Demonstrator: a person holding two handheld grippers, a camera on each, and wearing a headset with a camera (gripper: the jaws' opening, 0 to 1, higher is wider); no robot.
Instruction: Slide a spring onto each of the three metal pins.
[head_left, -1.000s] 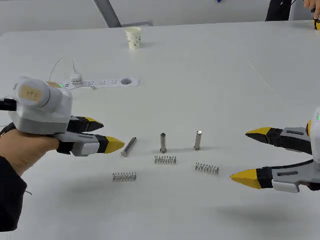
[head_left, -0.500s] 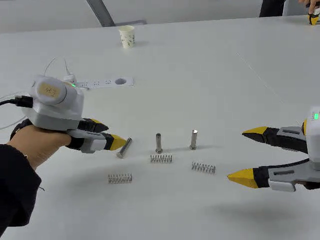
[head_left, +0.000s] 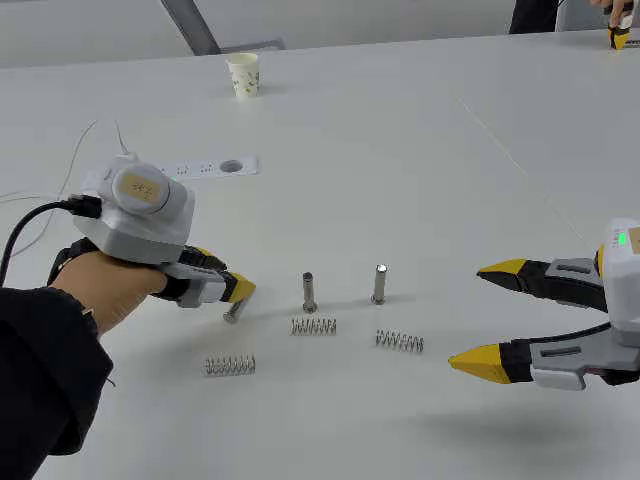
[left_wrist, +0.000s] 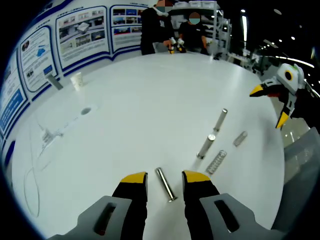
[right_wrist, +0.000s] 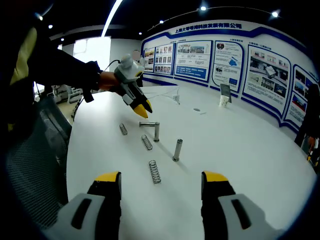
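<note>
My left gripper (left_wrist: 165, 176), grey-bodied with black jaws tipped in yellow, sits low over the white worktop (head_left: 420, 150) with its jaws spread, one tip on either side of a short silver metal pin (left_wrist: 165, 184) that lies on its side. In the left gripper view there is a sliver of bare worktop between each tip and this lying pin, so I am pinching nothing. Further toward the worktop's right edge stand two more silver metal pins, the middle pin (head_left: 309, 291) and the right pin (head_left: 380, 283), both upright on their flat heads and bare of any spring. Three small coiled steel-wire springs lie flat on the near-edge side of the pins: the left spring (head_left: 230, 365) apart from the lying pin, the middle spring (head_left: 313, 326) just beside the foot of the middle pin, and the right spring (head_left: 400, 341) near the right pin and a little to its right. My right gripper (head_left: 470, 315), of the same make, hangs toward the right edge with its jaws wide apart and empty, tips pointing at the pins and well apart from the right spring. Beyond my left gripper, toward the left edge, lies a white power strip (head_left: 215, 167) with its cable, and a white paper cup (head_left: 243, 74) stands near the far edge.
</note>
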